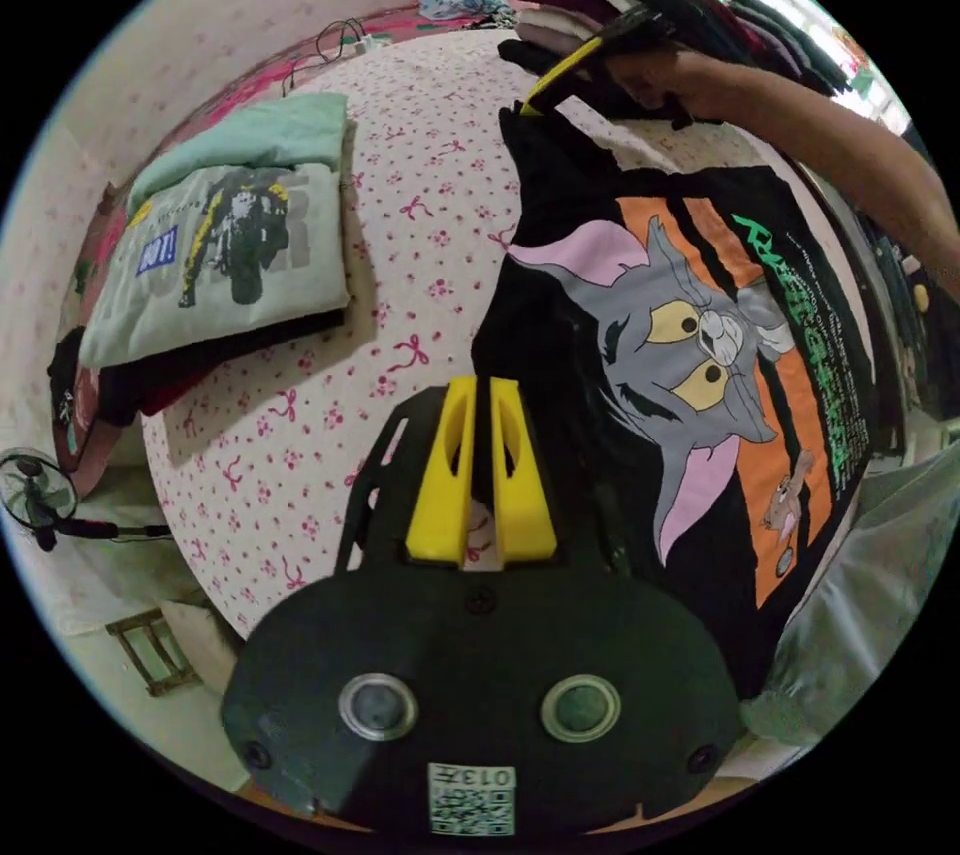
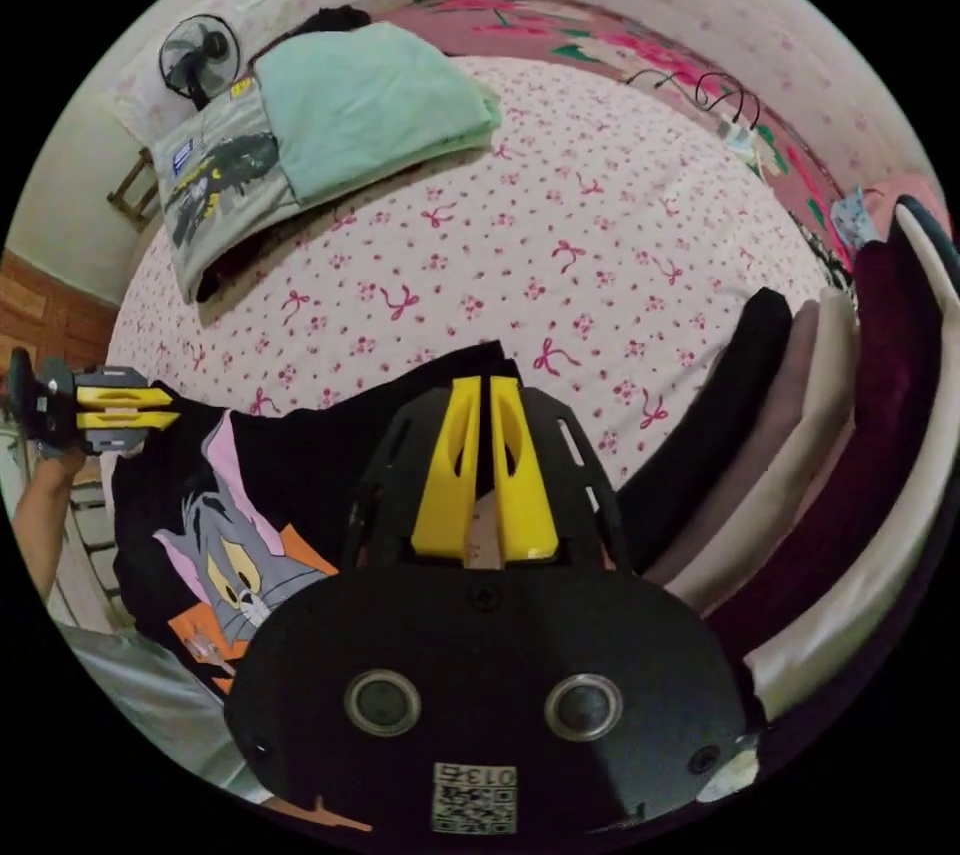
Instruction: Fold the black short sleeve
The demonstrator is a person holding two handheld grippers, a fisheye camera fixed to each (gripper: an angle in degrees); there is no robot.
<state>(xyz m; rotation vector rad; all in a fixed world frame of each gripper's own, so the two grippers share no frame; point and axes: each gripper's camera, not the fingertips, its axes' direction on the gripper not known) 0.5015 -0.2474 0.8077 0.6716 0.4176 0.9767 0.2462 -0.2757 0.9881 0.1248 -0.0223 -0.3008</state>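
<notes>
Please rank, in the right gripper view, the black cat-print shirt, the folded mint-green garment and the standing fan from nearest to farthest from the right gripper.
From the right gripper:
1. Black cat-print shirt: right at the jaws, spread on the bed towards the view's lower left.
2. Folded mint-green garment: across the bed, on top of a folded pile, upper left.
3. Standing fan: beyond that pile, by the wall.

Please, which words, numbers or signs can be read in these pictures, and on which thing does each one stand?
"OUT!" (probably): blue patch printed on the folded grey shirt.
Green lettering on the black shirt: too distorted to read.
Digits on the code tag of the left gripper: not clearly legible.
</notes>
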